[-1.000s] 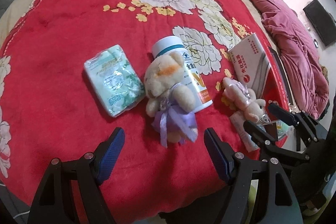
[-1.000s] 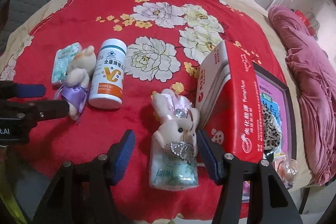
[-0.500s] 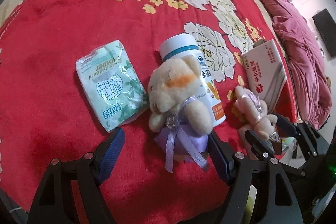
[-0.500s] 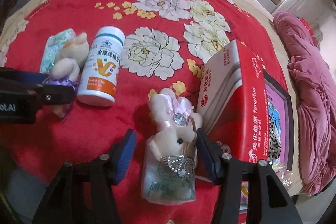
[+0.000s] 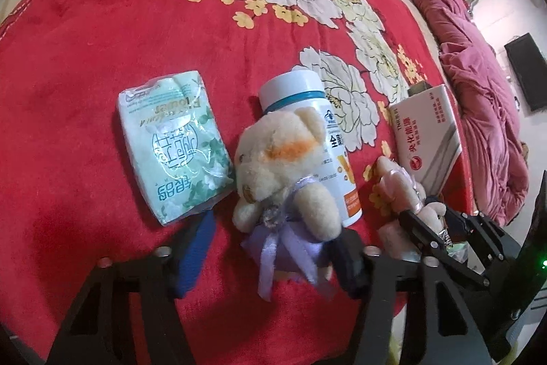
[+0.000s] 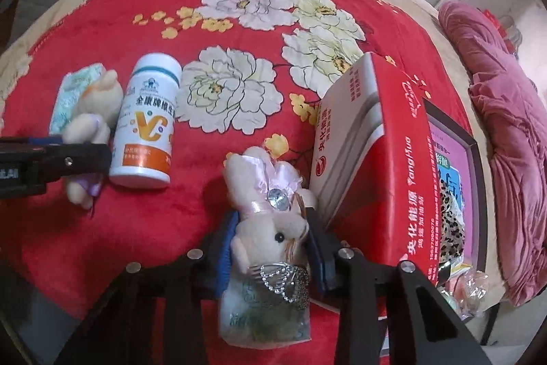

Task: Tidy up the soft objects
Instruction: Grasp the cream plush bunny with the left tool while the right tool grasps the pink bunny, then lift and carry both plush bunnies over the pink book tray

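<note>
Between the blue pads of my left gripper point(image 5: 270, 248) lies the lilac-skirted bottom of the cream bear point(image 5: 283, 173). Those jaws have just been closing and stand about half open; the right pad touches the skirt's edge, while the left pad is still clear of it, so I have no grip yet. The bear lies on its back on the red flowered blanket point(image 5: 102, 23), its head toward the far side, leaning against a white vitamin bottle point(image 5: 307, 98) that lies just to its right. A green tissue pack point(image 5: 174, 146) lies just left of the bear, near my left pad.

My right gripper point(image 6: 270, 248) sits farther right. Its jaws have also just been closing, and both blue pads now press the sides of the pink rabbit point(image 6: 270, 218) at head height, so I have hold of it. The rabbit lies face up with its ears pointing away from me, and its lower body rests on a second tissue pack point(image 6: 266, 317) at the near edge. Just to the right of the rabbit stands a red and white box point(image 6: 383, 159), tilted, and beyond that a dark-framed picture point(image 6: 454, 180). A heap of pink bedding point(image 6: 506, 125) lies at the far right.
</note>
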`<action>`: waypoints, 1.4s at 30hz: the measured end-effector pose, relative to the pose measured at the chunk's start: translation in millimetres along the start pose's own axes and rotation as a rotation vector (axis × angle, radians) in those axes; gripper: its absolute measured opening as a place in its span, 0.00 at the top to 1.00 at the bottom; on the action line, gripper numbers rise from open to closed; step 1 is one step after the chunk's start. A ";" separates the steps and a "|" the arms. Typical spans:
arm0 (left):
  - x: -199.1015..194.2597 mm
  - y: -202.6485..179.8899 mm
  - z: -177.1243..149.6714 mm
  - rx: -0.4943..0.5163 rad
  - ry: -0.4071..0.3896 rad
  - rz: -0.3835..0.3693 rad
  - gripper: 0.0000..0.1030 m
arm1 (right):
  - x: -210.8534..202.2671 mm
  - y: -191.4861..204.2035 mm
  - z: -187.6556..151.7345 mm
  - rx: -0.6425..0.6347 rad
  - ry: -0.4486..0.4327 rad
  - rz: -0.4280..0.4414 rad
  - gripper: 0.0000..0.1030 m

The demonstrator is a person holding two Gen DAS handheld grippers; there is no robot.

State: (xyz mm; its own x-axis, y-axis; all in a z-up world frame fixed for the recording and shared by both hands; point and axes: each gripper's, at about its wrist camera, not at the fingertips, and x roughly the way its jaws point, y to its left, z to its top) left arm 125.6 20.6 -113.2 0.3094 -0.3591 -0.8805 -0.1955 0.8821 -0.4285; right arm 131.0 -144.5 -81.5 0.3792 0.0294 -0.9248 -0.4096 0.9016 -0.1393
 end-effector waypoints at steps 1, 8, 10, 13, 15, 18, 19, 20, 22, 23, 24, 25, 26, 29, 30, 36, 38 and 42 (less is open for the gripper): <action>-0.2 0.0 0.0 0.000 0.000 -0.002 0.52 | -2.9 -3.0 -0.5 0.017 -0.004 0.015 0.64; -5.4 -3.0 -2.9 0.023 -0.017 -0.004 0.61 | -28.5 -13.6 -2.3 0.084 -0.059 0.088 0.64; -10.9 -6.4 -4.5 0.039 -0.030 -0.010 0.61 | -35.7 -16.8 -3.5 0.108 -0.071 0.111 0.64; -21.4 -12.6 -6.9 0.065 -0.054 -0.018 0.61 | -42.6 -21.9 -5.0 0.143 -0.085 0.147 0.64; -30.0 -19.0 -8.5 0.092 -0.072 -0.015 0.61 | -46.7 -23.9 -5.8 0.157 -0.090 0.158 0.64; -41.7 -27.6 -11.7 0.128 -0.089 -0.010 0.61 | -54.1 -25.6 -7.1 0.176 -0.103 0.178 0.64; -45.9 -31.0 -12.5 0.140 -0.096 -0.009 0.61 | -56.1 -26.1 -6.8 0.178 -0.106 0.181 0.64; -49.9 -34.4 -13.5 0.152 -0.103 -0.009 0.61 | -58.3 -26.4 -6.5 0.181 -0.113 0.183 0.64; -58.2 -42.8 -15.4 0.181 -0.119 0.002 0.61 | -65.6 -26.8 -5.8 0.184 -0.130 0.188 0.64; -61.8 -45.4 -16.3 0.188 -0.126 0.007 0.61 | -68.4 -27.3 -5.3 0.188 -0.136 0.188 0.64; -67.9 -48.5 -17.1 0.193 -0.138 0.007 0.61 | -71.2 -28.0 -4.9 0.189 -0.143 0.192 0.64; -71.9 -51.0 -17.4 0.198 -0.144 0.005 0.61 | -76.3 -28.9 -4.8 0.194 -0.156 0.197 0.64; -74.1 -52.3 -17.3 0.201 -0.148 0.006 0.61 | -80.2 -30.1 -5.1 0.197 -0.165 0.198 0.64; -86.6 -60.8 -19.3 0.226 -0.174 0.014 0.61 | -91.1 -33.2 -4.7 0.203 -0.189 0.198 0.64; -90.1 -62.8 -20.1 0.230 -0.178 0.017 0.61 | -94.3 -34.6 -4.6 0.205 -0.196 0.199 0.64; -110.3 -73.5 -26.0 0.250 -0.211 0.017 0.61 | -111.1 -44.8 -7.0 0.232 -0.232 0.205 0.64; -116.2 -78.1 -28.0 0.261 -0.223 0.017 0.61 | -118.9 -47.9 -8.3 0.235 -0.249 0.206 0.64; -125.5 -87.4 -30.6 0.278 -0.240 0.011 0.61 | -130.4 -51.9 -10.3 0.243 -0.276 0.203 0.64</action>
State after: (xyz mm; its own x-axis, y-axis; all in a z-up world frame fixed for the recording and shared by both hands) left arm 75.4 -20.8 28.6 0.5245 -0.2965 -0.7981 0.0504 0.9466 -0.3185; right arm 94.2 -199.6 42.7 0.5330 0.3017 -0.7905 -0.3037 0.9402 0.1540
